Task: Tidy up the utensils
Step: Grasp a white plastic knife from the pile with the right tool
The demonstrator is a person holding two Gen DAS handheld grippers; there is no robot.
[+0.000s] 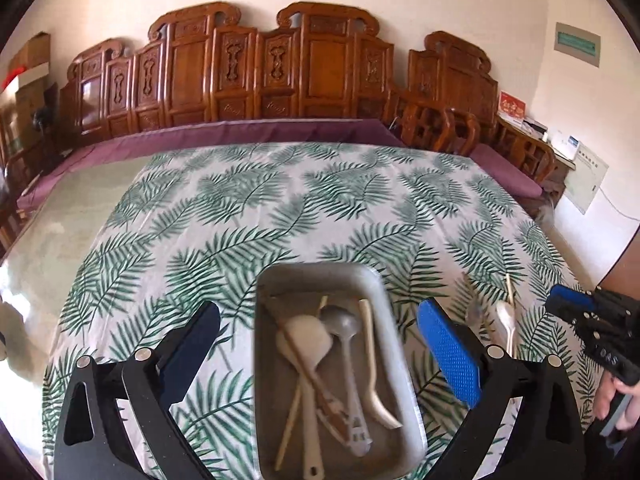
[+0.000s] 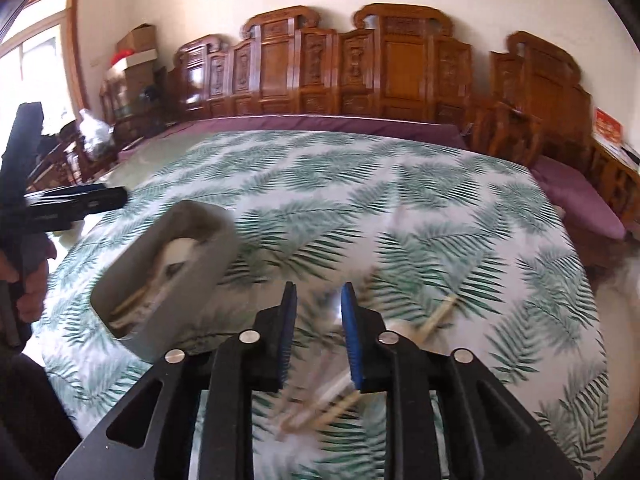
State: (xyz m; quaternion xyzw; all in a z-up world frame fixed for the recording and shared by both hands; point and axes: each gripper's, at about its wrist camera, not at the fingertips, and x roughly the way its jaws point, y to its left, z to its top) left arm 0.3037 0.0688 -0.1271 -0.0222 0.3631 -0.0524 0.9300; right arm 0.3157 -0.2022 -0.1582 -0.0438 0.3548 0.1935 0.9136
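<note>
A grey rectangular tray (image 1: 390, 320) sits on the leaf-print tablecloth and holds a white ladle (image 1: 306, 340), a metal spoon (image 1: 340, 324), chopsticks and other utensils. My left gripper (image 1: 320, 332) is wide open and empty above the tray. To the tray's right lie a metal spoon (image 1: 476, 312), a white spoon (image 1: 506, 316) and a chopstick (image 1: 510, 288). In the right wrist view the tray (image 2: 192, 276) is at the left. My right gripper (image 2: 319, 312) hangs partly open and empty above blurred loose utensils (image 2: 332, 396) and chopsticks (image 2: 438, 316).
The leaf-print cloth (image 1: 280, 200) covers most of the table; bare glass (image 1: 60, 232) shows at the left. A carved wooden bench with purple cushions (image 1: 240, 132) runs along the far side. The right gripper (image 1: 592, 320) shows at the right edge of the left wrist view.
</note>
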